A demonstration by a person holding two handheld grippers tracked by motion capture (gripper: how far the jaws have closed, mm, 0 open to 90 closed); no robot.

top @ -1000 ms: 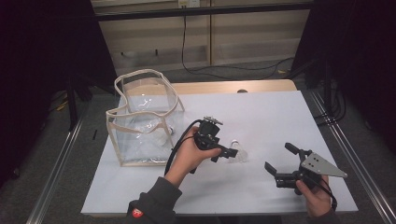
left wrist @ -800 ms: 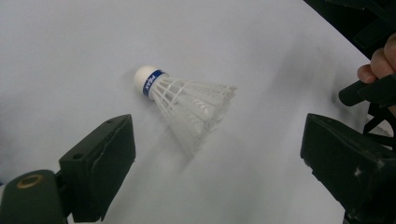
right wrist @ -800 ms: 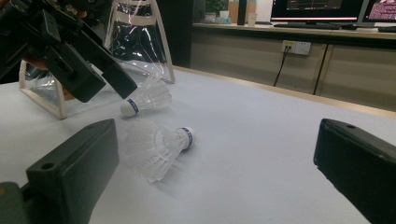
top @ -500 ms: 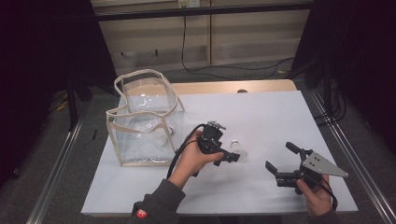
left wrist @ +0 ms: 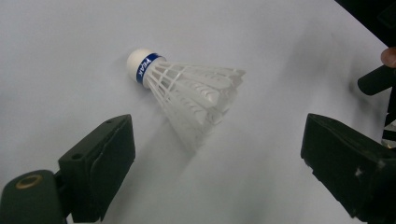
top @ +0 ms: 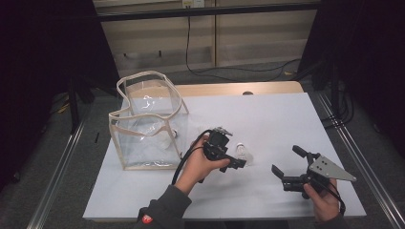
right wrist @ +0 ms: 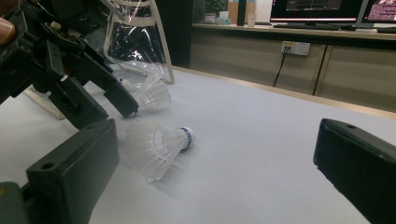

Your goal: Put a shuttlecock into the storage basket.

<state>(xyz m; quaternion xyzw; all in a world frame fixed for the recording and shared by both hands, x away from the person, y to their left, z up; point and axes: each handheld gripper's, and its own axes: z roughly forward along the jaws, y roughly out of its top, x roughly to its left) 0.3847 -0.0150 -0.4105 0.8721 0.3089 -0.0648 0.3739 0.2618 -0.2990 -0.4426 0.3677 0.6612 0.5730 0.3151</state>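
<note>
The left gripper (top: 237,163) hangs low over a white feather shuttlecock (left wrist: 187,91) that lies on its side on the white table (top: 267,119), its jaws spread wide and holding nothing. In the left gripper view the shuttlecock sits between and just ahead of the two jaws, its cork tip with the blue band pointing away to the upper left and the feather skirt fanned toward the camera. The right gripper (top: 287,174) rests well apart to the right, also spread and empty. A clear plastic bag (top: 143,119) with beige trim stands open just left of the left hand; the right gripper view shows a second shuttlecock (right wrist: 152,95) beside the bag's foot.

To pick it up cleanly, I judge it best to come down so the jaws straddle the cork or the stiff feather stems just below the band, then close gently: squeezing the open skirt would likely crush feathers
</note>
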